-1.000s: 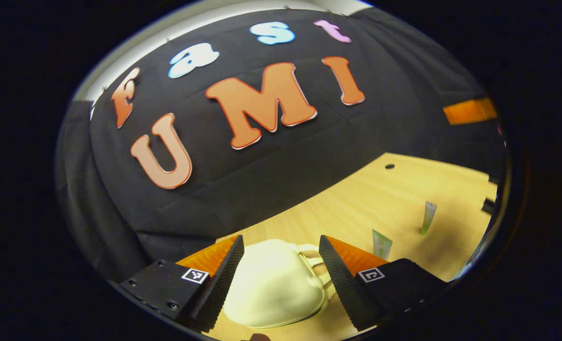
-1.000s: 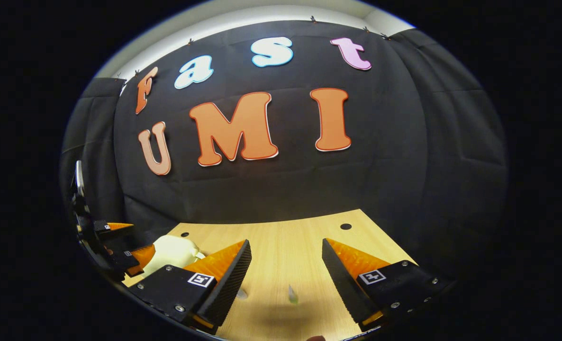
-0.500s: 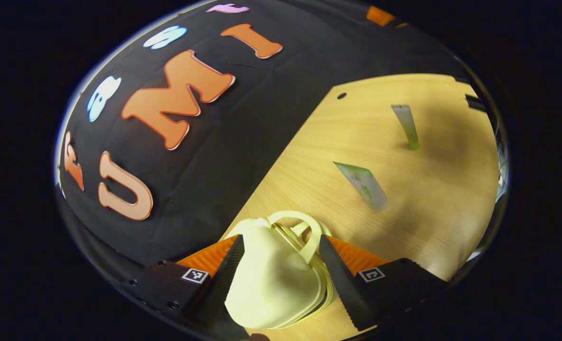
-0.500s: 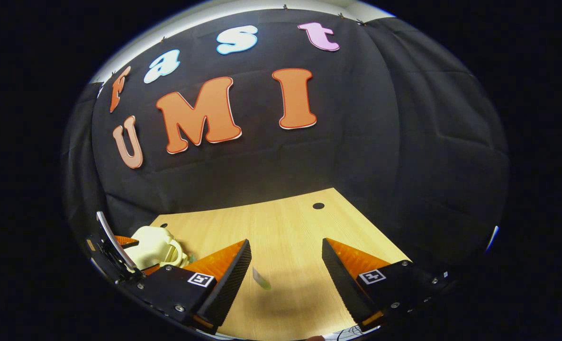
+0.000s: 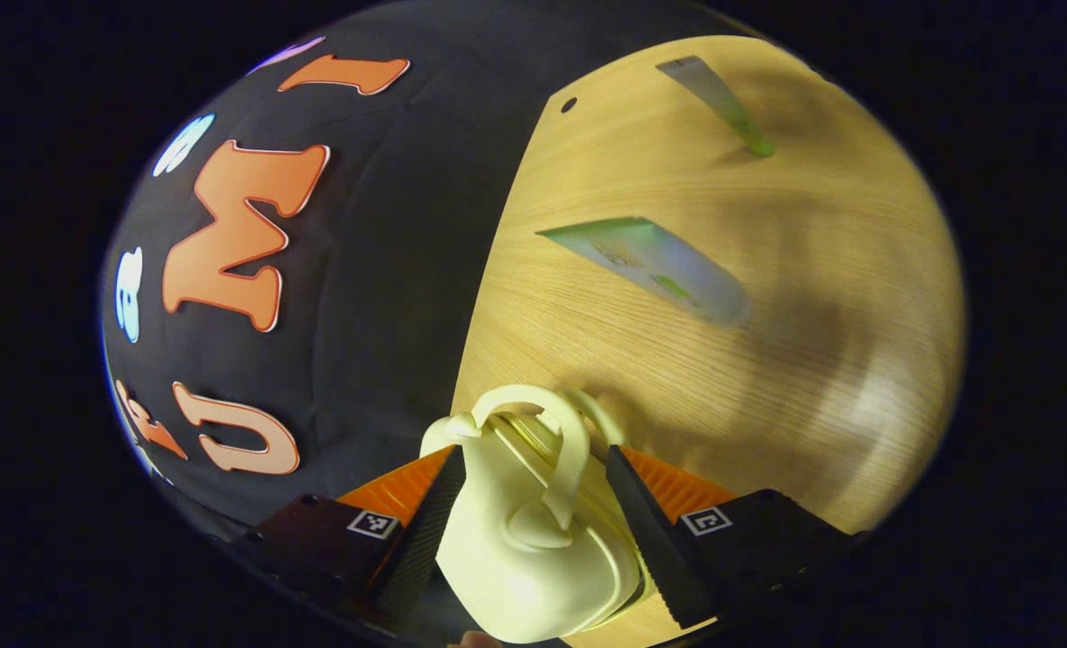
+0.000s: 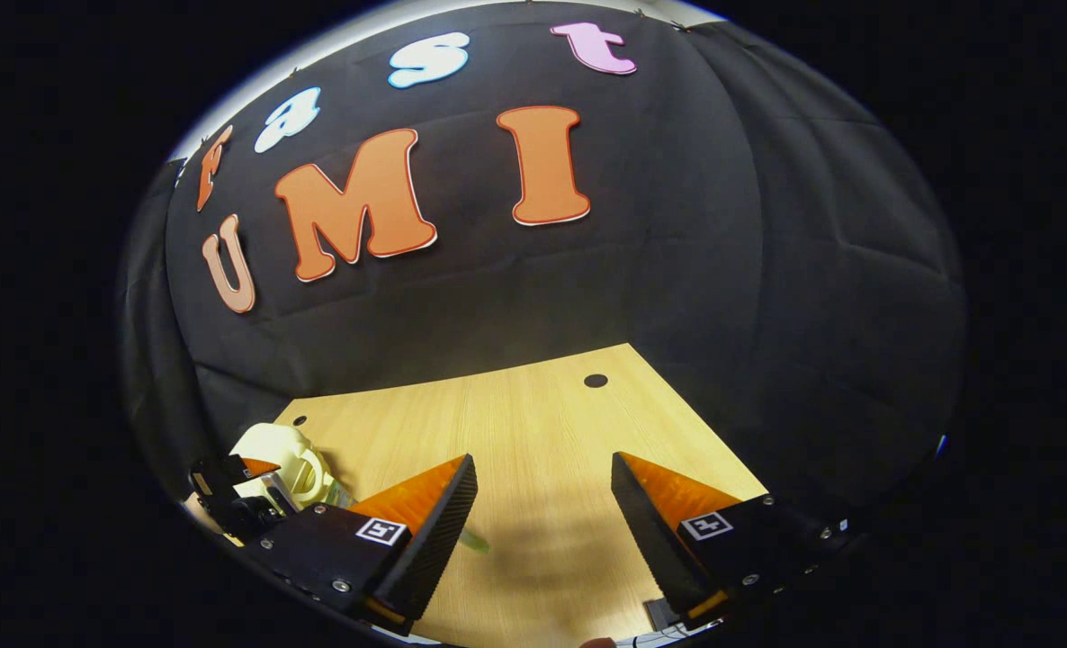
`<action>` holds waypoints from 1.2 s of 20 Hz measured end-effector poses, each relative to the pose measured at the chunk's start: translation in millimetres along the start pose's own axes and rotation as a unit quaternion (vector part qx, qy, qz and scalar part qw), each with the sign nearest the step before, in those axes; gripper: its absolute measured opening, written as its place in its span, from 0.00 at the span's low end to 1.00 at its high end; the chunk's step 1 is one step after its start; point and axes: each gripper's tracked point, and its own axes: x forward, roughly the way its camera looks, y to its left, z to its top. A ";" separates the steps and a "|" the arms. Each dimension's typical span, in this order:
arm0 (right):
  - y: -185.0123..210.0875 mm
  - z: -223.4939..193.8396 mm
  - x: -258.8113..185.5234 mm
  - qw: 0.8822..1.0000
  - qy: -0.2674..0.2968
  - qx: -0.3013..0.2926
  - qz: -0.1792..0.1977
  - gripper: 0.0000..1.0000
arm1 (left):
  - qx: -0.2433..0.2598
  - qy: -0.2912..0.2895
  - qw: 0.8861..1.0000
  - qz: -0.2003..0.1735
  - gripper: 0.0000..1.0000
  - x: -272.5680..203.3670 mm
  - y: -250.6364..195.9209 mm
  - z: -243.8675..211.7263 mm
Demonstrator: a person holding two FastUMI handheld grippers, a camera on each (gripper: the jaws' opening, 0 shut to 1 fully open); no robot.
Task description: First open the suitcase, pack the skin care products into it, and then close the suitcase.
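Left gripper view: left hand-held gripper [image 5: 533, 504] tilted steeply, fingers set either side of the small cream suitcase [image 5: 533, 549], which sits between them on the pale wooden counter [image 5: 812, 360] close to the black cloth wall [image 5: 390, 270]. Both fingers close against the case's shell; cannot tell for certain whether both press on it. Suitcase lid down, its looped handle [image 5: 569, 450] standing up toward the camera. Beyond the case, a flat skincare tube [image 5: 655, 270] with a green print lying on the counter, well apart from the case. Farther off, a slimmer green-tipped tube [image 5: 722, 103], near a small dark hole [image 5: 569, 104] in the counter.

Right gripper view: right hand-held gripper [image 6: 542, 504] spread wide, nothing between its fingers, hovering over bare counter. At far left, the suitcase seen again with the left hand-held gripper at it. Just beside the right gripper's near finger, the green end of a tube [image 6: 473, 540] peeking out on the counter.
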 end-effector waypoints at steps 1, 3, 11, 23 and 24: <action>-2.3 0.2 1.7 1.000 0.003 0.002 0.000 0.95 | 0.005 0.008 1.000 -0.002 0.98 6.4 -0.2 0.1; -6.4 0.1 4.2 1.000 0.007 0.005 -0.003 0.95 | 0.014 0.024 1.000 -0.006 0.98 16.9 2.8 -3.5; -20.4 15.2 0.6 1.000 -0.007 0.020 -0.017 0.95 | 0.029 0.063 0.996 -0.048 0.56 41.1 -14.7 -7.1; -0.7 28.7 3.4 0.999 -0.031 0.043 0.009 0.95 | -0.242 0.043 0.956 -0.158 0.09 10.0 16.6 14.7; 5.2 27.7 5.3 0.998 -0.029 0.045 0.013 0.95 | -0.272 0.031 0.947 -0.167 0.09 8.7 24.7 16.1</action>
